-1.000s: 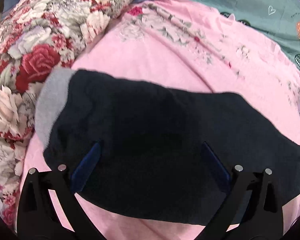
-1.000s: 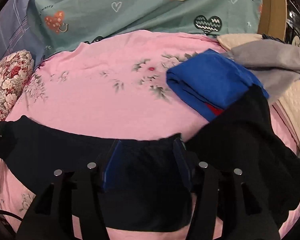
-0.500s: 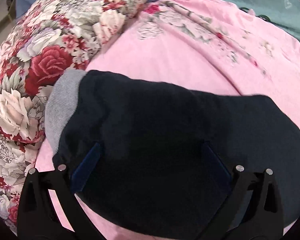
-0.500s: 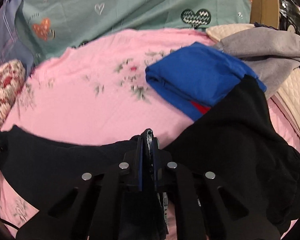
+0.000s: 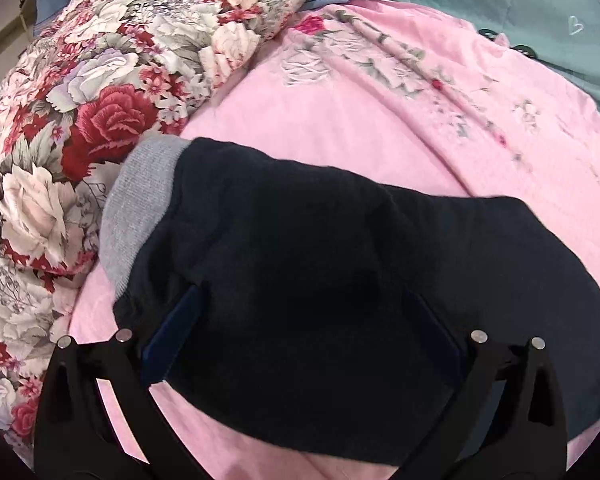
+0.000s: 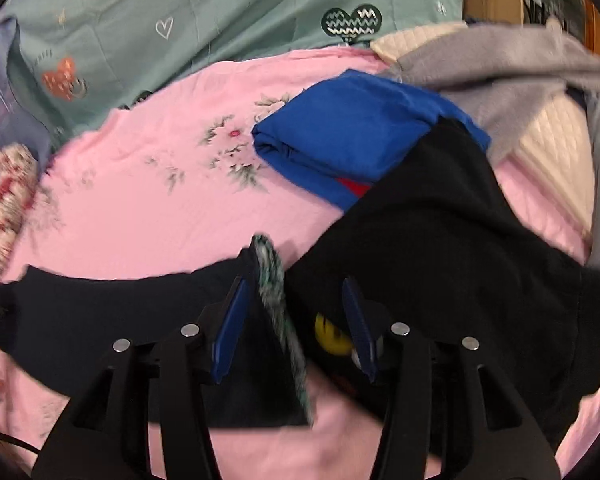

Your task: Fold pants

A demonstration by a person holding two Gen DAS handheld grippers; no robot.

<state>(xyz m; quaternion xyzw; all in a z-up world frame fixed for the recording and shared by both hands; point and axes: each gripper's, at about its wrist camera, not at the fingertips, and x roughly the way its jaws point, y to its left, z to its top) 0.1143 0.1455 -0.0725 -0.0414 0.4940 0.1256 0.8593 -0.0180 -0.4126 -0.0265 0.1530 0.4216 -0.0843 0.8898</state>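
**Dark pants spread on a pink bed, both claws wide**

The navy pants lie across the pink sheet of a bed. In the left wrist view they fill the middle and lower frame, with a grey cuff at 9 o'clock touching a rose-print quilt. The left claw stands open over the fabric, its blue-padded fingers spread well apart and holding nothing; the cloth lies flat beneath them.

In the right wrist view the pants run from 9 o'clock toward the centre, where a raised edge shows a patterned green-and-white lining. That edge stands between the fingers of the right claw, just beside the left finger; the jaws are parted and do not pinch it. At 3 o'clock a second black garment lies heaped, partly over a folded blue cloth at 1 o'clock. A grey garment lies beyond it at 2 o'clock, on a cream quilted pad. A teal sheet with hearts spans 12 o'clock.
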